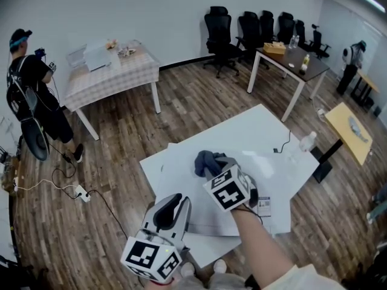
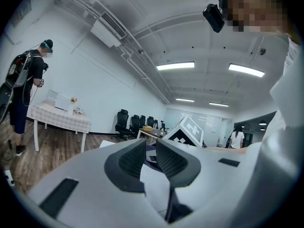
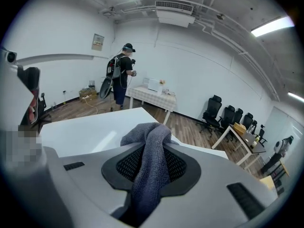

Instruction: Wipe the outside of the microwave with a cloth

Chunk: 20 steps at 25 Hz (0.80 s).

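Right tool [image 3: 152, 152]: I have it clamped on the grey terry cloth [image 3: 145, 134], over the white tabletop [image 1: 254, 132].
Left tool [image 2: 151, 148]: slightly apart, empty.
Risk: the loosely bunched cloth may slip free mid-wipe; I see no microwave.

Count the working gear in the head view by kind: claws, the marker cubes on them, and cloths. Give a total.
Claws: 2 (left claw, right claw)
Marker cubes: 2 (left cube, right cube)
Cloths: 1 (grey cloth, clamped in the right claw)
Total: 5
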{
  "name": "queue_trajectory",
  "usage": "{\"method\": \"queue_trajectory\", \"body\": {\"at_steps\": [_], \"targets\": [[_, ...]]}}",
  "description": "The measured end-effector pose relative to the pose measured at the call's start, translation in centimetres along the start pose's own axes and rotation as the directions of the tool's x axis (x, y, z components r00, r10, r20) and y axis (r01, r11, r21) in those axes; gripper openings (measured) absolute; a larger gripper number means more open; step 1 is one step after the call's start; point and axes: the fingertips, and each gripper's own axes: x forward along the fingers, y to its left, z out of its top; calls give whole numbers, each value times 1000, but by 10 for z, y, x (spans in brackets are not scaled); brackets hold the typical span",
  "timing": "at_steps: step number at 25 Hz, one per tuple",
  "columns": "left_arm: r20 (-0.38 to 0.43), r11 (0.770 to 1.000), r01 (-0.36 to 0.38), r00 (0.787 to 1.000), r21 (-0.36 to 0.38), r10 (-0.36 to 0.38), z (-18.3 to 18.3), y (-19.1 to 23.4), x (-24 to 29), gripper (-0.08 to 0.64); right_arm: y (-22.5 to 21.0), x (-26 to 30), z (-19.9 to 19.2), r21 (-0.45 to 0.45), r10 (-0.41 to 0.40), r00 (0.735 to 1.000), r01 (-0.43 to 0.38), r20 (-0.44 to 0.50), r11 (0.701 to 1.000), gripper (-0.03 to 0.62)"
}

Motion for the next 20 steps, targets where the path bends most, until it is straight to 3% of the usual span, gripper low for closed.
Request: {"method": "queue_trajectory", "body": {"at_steps": [9, 15, 20], "targets": [[-2, 1000, -18, 1000, -7, 18, -2, 9, -5, 55, 73, 18, 43, -83, 209, 976, -203, 69, 976, 100], [-9, 1000, -8, 1000, -6, 8, -4, 3, -2, 64, 80, 12, 32, -54, 276, 957, -272, 89, 961, 100], [0, 1000, -1, 1000, 6, 1, -1, -3, 5, 64, 69, 2, 26, -120, 298, 952, -288, 75, 950, 100]]}}
